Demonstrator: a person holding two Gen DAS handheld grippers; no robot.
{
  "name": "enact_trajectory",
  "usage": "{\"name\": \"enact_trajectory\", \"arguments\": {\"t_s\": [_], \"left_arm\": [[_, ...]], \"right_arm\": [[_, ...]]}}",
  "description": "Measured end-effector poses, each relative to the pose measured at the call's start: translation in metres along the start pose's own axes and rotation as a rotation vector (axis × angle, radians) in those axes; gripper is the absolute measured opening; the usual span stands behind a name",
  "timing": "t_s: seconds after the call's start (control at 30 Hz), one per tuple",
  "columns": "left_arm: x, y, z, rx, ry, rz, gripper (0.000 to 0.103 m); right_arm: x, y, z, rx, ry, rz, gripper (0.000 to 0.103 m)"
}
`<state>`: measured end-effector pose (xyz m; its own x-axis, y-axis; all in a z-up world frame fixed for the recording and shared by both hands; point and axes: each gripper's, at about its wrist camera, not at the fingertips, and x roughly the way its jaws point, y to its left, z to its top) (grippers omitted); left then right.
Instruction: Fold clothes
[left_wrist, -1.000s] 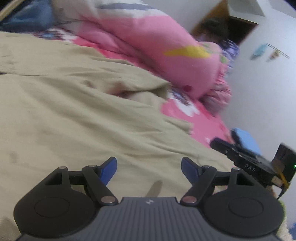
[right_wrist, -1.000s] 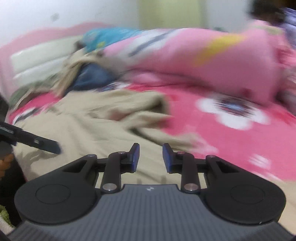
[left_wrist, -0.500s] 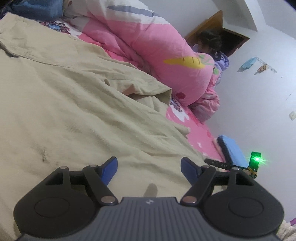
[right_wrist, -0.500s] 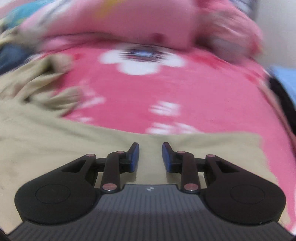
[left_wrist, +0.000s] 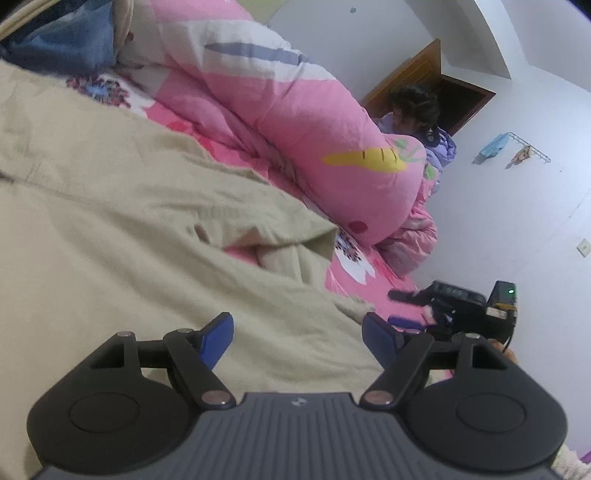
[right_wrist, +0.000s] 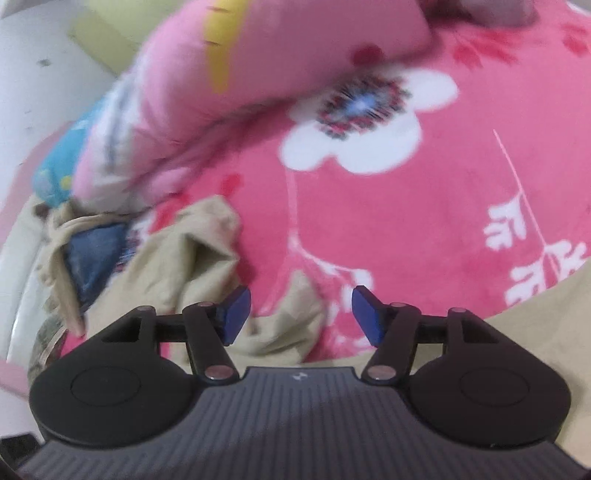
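A large beige garment (left_wrist: 122, 236) lies spread over the pink floral bed. My left gripper (left_wrist: 297, 334) hovers open just above its near part, nothing between the blue pads. In the left wrist view the right gripper (left_wrist: 413, 306) shows as a black device at the bed's right edge. In the right wrist view my right gripper (right_wrist: 298, 314) is open above a crumpled beige fold (right_wrist: 192, 266) and the pink sheet (right_wrist: 388, 221). More beige cloth (right_wrist: 535, 325) lies at the lower right.
A rolled pink quilt (left_wrist: 303, 110) runs along the far side of the bed. A person (left_wrist: 417, 110) sits behind it near a wooden door. Blue denim clothes (right_wrist: 92, 258) are piled near the headboard. A white wall stands right of the bed.
The right gripper has opened wider and swung left, toward the crumpled beige fold. The left gripper stays open, its view shifted slightly; the right gripper now sits closer at the bed's edge.
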<state>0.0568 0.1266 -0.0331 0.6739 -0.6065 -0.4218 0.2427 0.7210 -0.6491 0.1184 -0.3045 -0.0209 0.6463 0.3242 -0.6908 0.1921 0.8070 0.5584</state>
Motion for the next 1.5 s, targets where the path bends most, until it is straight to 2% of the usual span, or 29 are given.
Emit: {"name": "enact_trajectory", "arguments": {"t_s": [0.1,0.2,0.33,0.4,0.47,0.53,0.63,0.73,0.8,0.93,1.2,1.33,1.5], "left_arm": [[0.011,0.003,0.008,0.028,-0.012,0.037,0.078],[0.022,0.01,0.011,0.032,-0.006,0.073,0.078],[0.024,0.011,0.024,0.016,-0.033,0.063,0.077],[0.026,0.005,0.038,0.029,-0.062,0.068,0.078],[0.03,0.0,0.056,0.031,-0.087,0.092,0.078],[0.042,0.0,0.076,0.014,-0.111,0.135,0.079],[0.073,0.014,0.104,-0.021,-0.113,0.228,0.078],[0.101,0.038,0.116,-0.057,-0.088,0.301,0.076],[0.107,0.053,0.113,-0.09,-0.109,0.326,0.075],[0.107,0.077,0.098,-0.123,-0.129,0.286,0.074],[0.106,0.076,0.089,-0.053,-0.15,0.268,0.076],[0.106,0.077,0.089,-0.053,-0.155,0.255,0.077],[0.107,0.078,0.089,-0.053,-0.155,0.248,0.077]], "right_arm": [[0.022,-0.013,0.003,0.129,0.074,0.032,0.062],[0.029,-0.007,0.001,0.099,0.091,0.071,0.063],[0.038,0.01,-0.004,0.027,0.143,0.116,0.061],[0.044,0.019,-0.007,-0.033,0.14,0.095,0.053],[0.047,0.022,-0.008,-0.066,0.128,0.075,0.028],[0.047,0.019,-0.008,-0.07,0.122,0.079,0.015],[0.047,0.019,-0.006,-0.087,0.102,0.084,0.008],[0.05,0.03,0.005,-0.146,0.049,0.061,0.006],[0.047,0.041,0.015,-0.21,-0.009,0.029,0.006],[0.029,0.059,0.043,-0.34,-0.139,-0.049,0.006],[-0.001,0.065,0.104,-0.541,-0.366,-0.29,0.006],[0.003,0.052,0.133,-0.572,-0.409,-0.389,0.006],[0.039,0.018,0.168,-0.485,-0.369,-0.427,0.006]]}}
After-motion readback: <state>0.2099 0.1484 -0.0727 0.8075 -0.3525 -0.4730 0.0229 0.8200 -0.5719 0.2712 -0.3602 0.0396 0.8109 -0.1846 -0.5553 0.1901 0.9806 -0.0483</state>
